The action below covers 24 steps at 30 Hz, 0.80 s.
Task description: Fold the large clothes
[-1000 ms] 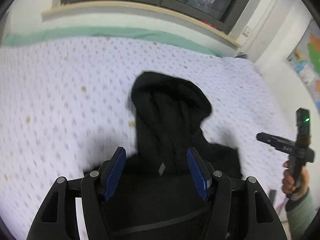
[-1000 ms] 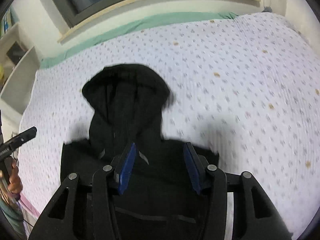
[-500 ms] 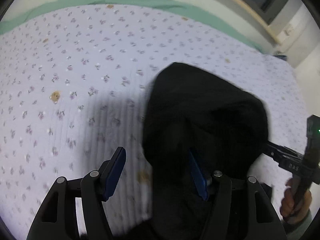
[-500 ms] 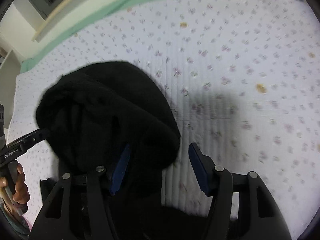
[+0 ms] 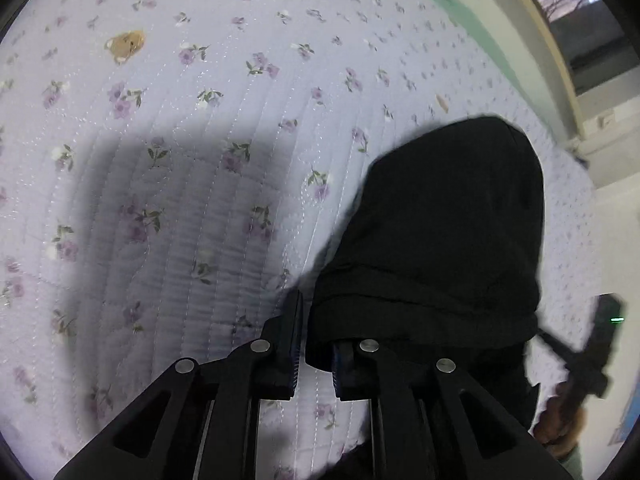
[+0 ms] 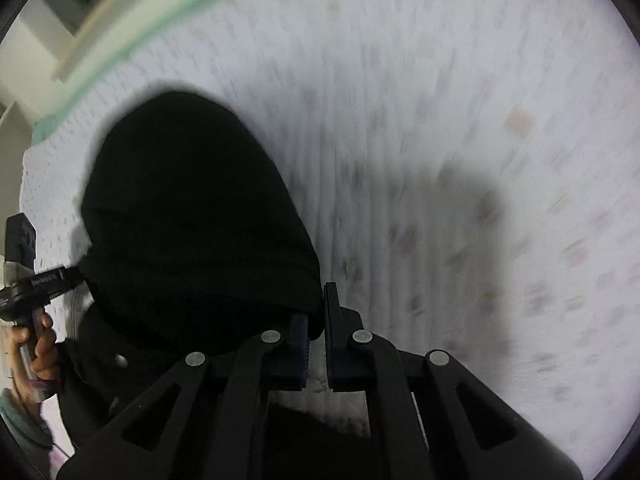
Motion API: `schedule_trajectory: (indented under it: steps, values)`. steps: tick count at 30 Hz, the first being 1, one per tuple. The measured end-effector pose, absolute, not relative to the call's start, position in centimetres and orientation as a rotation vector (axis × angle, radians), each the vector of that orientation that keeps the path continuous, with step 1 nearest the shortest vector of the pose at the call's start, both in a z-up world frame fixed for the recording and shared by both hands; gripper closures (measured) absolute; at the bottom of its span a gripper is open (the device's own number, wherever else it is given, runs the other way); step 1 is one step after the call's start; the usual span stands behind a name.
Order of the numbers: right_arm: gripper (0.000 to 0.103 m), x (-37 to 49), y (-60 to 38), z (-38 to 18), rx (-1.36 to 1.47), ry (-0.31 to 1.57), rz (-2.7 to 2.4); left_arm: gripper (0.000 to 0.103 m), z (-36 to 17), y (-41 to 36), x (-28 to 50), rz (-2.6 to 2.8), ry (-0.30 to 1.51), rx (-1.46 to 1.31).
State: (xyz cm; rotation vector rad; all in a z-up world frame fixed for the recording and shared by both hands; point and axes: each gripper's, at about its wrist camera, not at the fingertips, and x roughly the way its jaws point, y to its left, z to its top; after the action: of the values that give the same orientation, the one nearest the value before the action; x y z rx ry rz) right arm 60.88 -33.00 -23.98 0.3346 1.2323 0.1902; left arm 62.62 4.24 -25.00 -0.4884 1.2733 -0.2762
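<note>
A black hooded garment lies on a floral quilted bedspread; its hood fills the right of the left wrist view and the left of the right wrist view. My left gripper is shut on the hood's left edge. My right gripper is shut on the hood's right edge. The other gripper shows at each view's side, the right one and the left one. The garment's body is mostly hidden below the grippers.
The white and purple floral bedspread spreads around the hood. A green sheet edge and a wooden window sill lie at the far side, with a wall beyond. The right wrist view is motion-blurred.
Both grippers moved forward from the garment's shoulders to the hood and went from open to shut on its two side edges.
</note>
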Motion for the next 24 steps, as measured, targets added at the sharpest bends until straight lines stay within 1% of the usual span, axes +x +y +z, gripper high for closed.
schedule_trajectory:
  steps: [1, 2, 3, 4, 5, 6, 10, 12, 14, 17, 20, 22, 24]
  values:
    - [0.098, 60.8, -33.2, -23.7, 0.34, 1.23, 0.203, 0.087, -24.4, 4.5, 62.5, -0.289, 1.268, -0.5]
    - [0.092, 60.6, -33.4, -23.1, 0.339, 1.226, 0.217, 0.084, -23.6, 4.5, 62.1, -0.301, 1.257, -0.482]
    - [0.082, 60.2, -33.6, -22.3, 0.322, 1.219, 0.22, 0.076, -22.6, 4.6, 61.6, -0.312, 1.241, -0.442]
    - [0.077, 59.6, -33.9, -21.3, 0.295, 1.211, 0.222, 0.063, -21.6, 4.7, 60.9, -0.306, 1.225, -0.393]
    - [0.071, 59.0, -34.1, -20.4, 0.273, 1.202, 0.231, 0.058, -20.5, 5.0, 60.2, -0.292, 1.206, -0.337]
    - [0.069, 58.1, -34.4, -19.4, 0.256, 1.188, 0.242, 0.054, -19.8, 5.4, 59.9, -0.297, 1.19, -0.316]
    - [0.067, 56.0, -35.2, -15.3, 0.233, 1.121, 0.281, 0.054, -14.6, 6.3, 57.8, -0.328, 1.092, -0.283]
    - [0.061, 56.6, -34.8, -13.2, 0.237, 1.066, 0.301, 0.054, -12.3, 5.3, 58.3, -0.374, 1.037, -0.282]
    - [0.057, 58.7, -33.9, -12.6, 0.25, 1.046, 0.333, 0.053, -11.2, 3.7, 59.6, -0.433, 1.022, -0.287]
    - [0.057, 61.1, -32.1, -14.4, 0.206, 1.075, 0.35, 0.053, -12.8, 0.8, 61.7, -0.475, 1.062, -0.249]
    - [0.057, 62.5, -31.6, -19.1, 0.199, 1.171, 0.36, 0.053, -18.0, -1.1, 63.1, -0.465, 1.204, -0.197]
    - [0.057, 62.6, -31.5, -22.5, 0.183, 1.244, 0.333, 0.054, -22.0, -0.9, 63.5, -0.441, 1.294, -0.185]
    - [0.055, 62.7, -32.3, -24.4, 0.245, 1.264, 0.331, 0.054, -23.6, -0.4, 63.5, -0.446, 1.304, -0.231]
